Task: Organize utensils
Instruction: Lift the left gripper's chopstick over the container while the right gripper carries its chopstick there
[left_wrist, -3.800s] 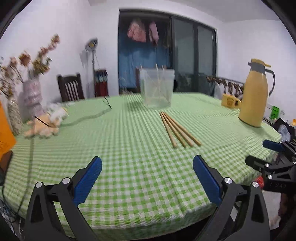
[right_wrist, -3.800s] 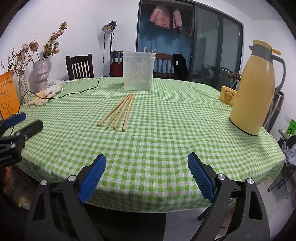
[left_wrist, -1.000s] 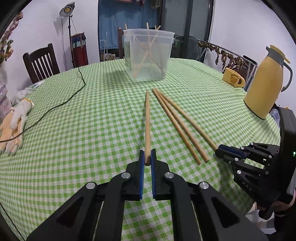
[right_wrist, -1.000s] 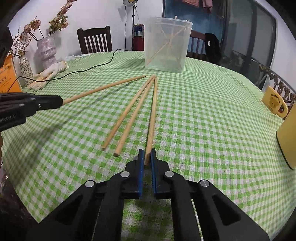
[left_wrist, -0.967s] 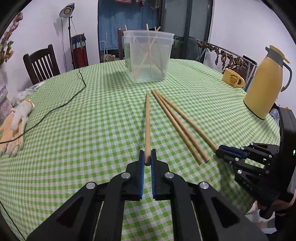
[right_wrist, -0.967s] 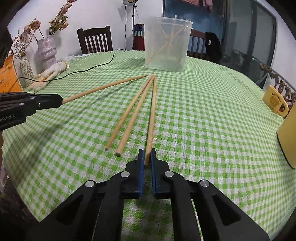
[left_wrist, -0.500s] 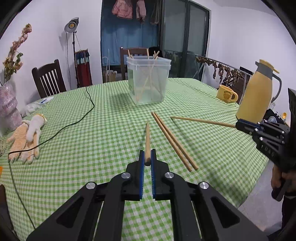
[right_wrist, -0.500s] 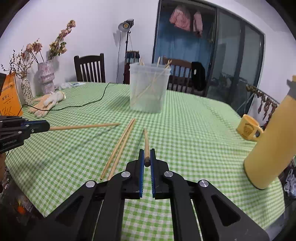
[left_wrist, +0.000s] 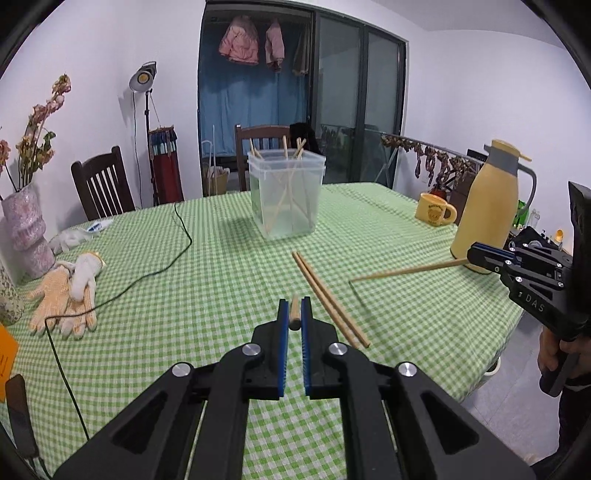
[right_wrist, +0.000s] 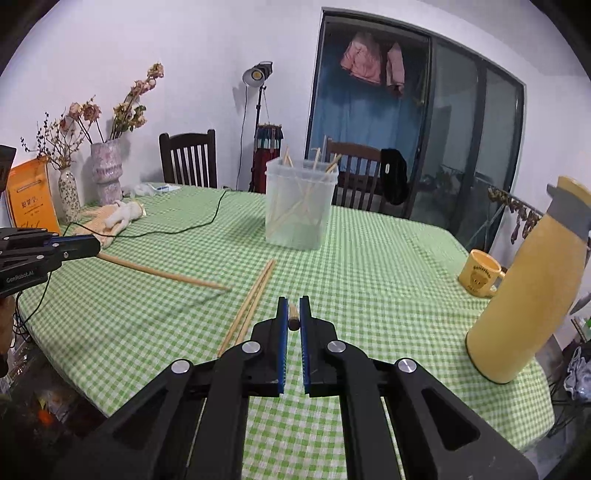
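Note:
My left gripper (left_wrist: 294, 314) is shut on the near end of a wooden chopstick (left_wrist: 294, 314), held above the green checked tablecloth (left_wrist: 207, 295). In the right wrist view that chopstick (right_wrist: 162, 274) sticks out from the left gripper (right_wrist: 94, 245). My right gripper (right_wrist: 293, 314) is shut on another chopstick (right_wrist: 293, 315); in the left wrist view this second chopstick (left_wrist: 406, 271) juts left from the right gripper (left_wrist: 474, 254). Two chopsticks (left_wrist: 328, 297) lie side by side on the cloth. A clear plastic bin (left_wrist: 286, 195) with several chopsticks stands beyond them.
A yellow thermos jug (left_wrist: 489, 206) and a yellow mug (left_wrist: 434, 214) stand at the right side. Work gloves (left_wrist: 68, 291), a black cable (left_wrist: 159, 266) and vases (left_wrist: 27, 229) occupy the left. Chairs (left_wrist: 101, 184) stand behind the table.
Both grippers have risen with a chopstick each, lifting them off the cloth. Two chopsticks stay lying on the table. The views now look down from higher up.

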